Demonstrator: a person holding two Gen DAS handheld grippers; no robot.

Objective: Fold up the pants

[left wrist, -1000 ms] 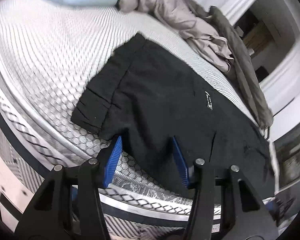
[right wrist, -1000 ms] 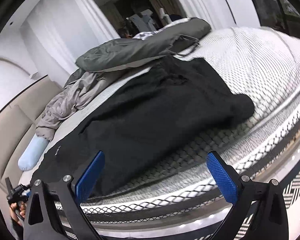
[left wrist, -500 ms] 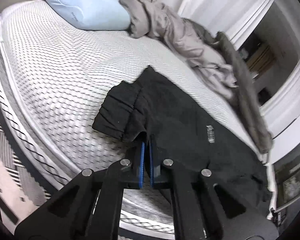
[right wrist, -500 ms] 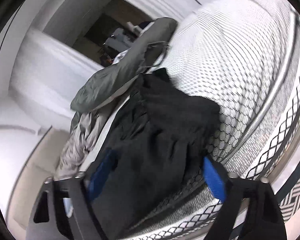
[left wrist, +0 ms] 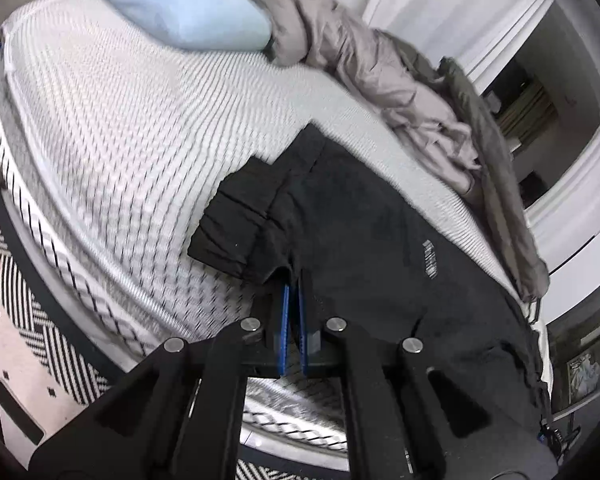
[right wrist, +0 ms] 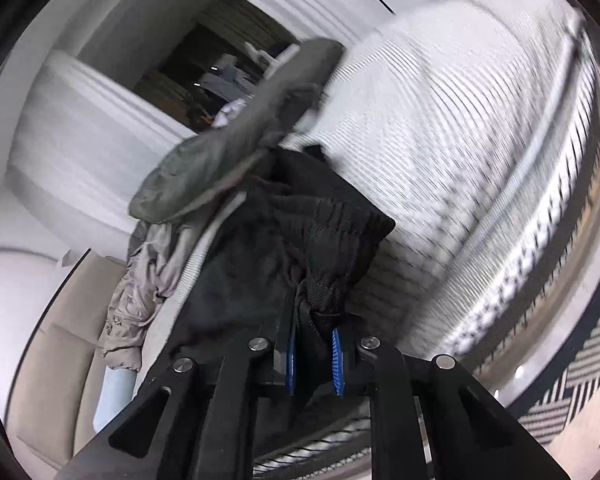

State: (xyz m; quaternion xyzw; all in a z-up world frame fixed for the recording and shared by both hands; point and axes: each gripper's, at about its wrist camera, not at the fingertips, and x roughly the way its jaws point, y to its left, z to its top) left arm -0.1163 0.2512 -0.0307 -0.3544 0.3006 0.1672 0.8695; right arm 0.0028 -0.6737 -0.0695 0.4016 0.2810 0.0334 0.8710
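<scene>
Black pants [left wrist: 364, 236] lie spread along the near edge of the white mattress [left wrist: 132, 128], with a small white logo on the cloth. My left gripper [left wrist: 293, 292] is shut on the pants' near edge beside a folded-over flap. In the right wrist view the pants [right wrist: 300, 248] are bunched and lifted, and my right gripper [right wrist: 314, 344] is shut on a thick fold of the black cloth between its blue pads.
A light blue pillow [left wrist: 184, 12] lies at the head of the bed. A beige and olive heap of bedding [left wrist: 412, 80] runs along the far side, right behind the pants; it also shows in the right wrist view [right wrist: 236, 160]. A black-and-white patterned rug [left wrist: 40, 320] lies below the bed edge.
Both grippers went from open to shut on the pants' near edge. The right one now lifts its bunched end, and its view has tilted.
</scene>
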